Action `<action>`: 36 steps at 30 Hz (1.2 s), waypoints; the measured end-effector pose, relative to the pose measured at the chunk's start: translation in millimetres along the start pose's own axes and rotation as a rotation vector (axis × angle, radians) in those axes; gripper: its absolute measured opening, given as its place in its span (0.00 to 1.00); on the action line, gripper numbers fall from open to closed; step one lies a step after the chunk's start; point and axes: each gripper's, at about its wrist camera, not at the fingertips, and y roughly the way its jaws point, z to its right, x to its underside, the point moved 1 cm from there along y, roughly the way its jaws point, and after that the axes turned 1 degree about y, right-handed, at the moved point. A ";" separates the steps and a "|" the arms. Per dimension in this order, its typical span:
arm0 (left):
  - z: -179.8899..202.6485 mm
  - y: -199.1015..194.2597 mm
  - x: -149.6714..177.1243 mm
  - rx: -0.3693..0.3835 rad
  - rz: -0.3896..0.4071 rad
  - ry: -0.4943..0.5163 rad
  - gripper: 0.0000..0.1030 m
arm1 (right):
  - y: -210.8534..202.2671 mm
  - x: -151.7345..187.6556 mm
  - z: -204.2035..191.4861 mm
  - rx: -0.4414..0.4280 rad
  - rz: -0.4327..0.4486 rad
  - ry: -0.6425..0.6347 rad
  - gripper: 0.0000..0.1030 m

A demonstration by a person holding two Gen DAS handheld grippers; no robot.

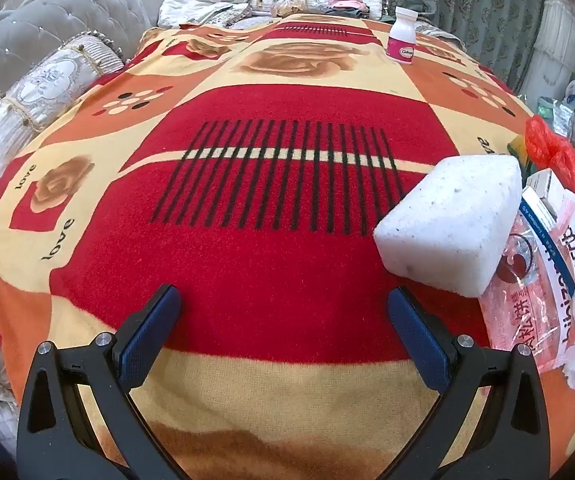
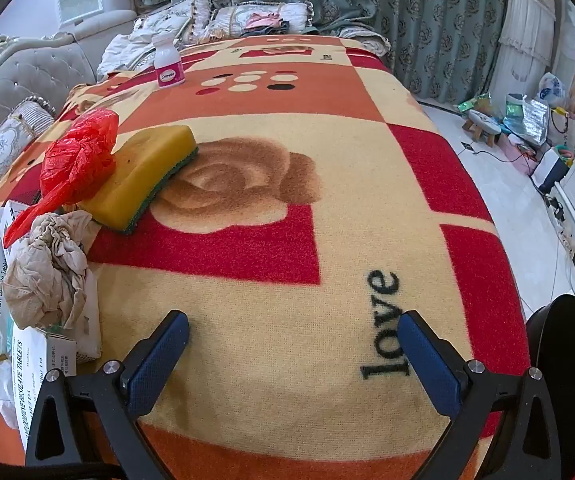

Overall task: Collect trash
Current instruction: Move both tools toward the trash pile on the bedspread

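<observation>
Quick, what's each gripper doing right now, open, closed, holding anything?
Left gripper: open, holding nothing, over the blanket.
Right gripper: open, holding nothing, over the blanket.

Red, cream and orange blanket (image 1: 247, 264) patterned with brown roses; white foam block (image 1: 447, 220); yellow-green sponge (image 2: 147, 176); red plastic bag (image 2: 75, 160).

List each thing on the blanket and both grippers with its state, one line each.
left gripper: open, empty.
right gripper: open, empty.
white foam block: lying beside the wrappers.
pill bottle: upright, capped.
red plastic bag: crumpled, on the sponge.
yellow sponge: green side down.
brown paper: crumpled, atop boxes.
</observation>
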 end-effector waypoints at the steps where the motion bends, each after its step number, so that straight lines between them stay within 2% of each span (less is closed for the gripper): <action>1: -0.2 -0.2 -0.3 -0.006 -0.002 -0.002 1.00 | 0.1 0.0 -0.2 0.008 -0.003 -0.006 1.00; 5: -0.8 -12.1 6.2 -0.019 -0.001 -0.059 0.99 | 0.0 0.0 -0.1 0.001 0.000 -0.001 1.00; 9: 3.0 -43.3 25.7 -0.042 0.077 -0.086 0.99 | -1.2 -0.6 -0.6 -0.020 -0.042 -0.028 1.00; 11: 6.6 -58.2 27.6 -0.024 0.102 -0.087 0.99 | -5.4 1.7 0.3 -0.041 -0.075 -0.047 1.00; 13: 15.2 -75.8 29.0 -0.006 0.133 -0.078 0.99 | -17.2 6.1 9.9 -0.051 -0.078 -0.015 0.99; 16: 33.6 -101.1 28.9 0.033 0.185 -0.066 0.99 | -49.0 18.6 10.1 -0.026 0.003 0.028 0.99; 23: 85.1 -148.0 26.8 0.110 0.292 -0.026 0.99 | -123.8 28.2 -15.0 -0.018 0.179 -0.019 0.99; 33: 127.2 -174.7 29.1 0.144 0.352 0.006 0.99 | -176.1 22.6 -47.1 -0.044 0.350 -0.054 0.99; 36: 131.8 -178.2 29.1 0.137 0.366 0.020 0.99 | -181.6 23.1 -53.3 -0.046 0.369 -0.063 0.99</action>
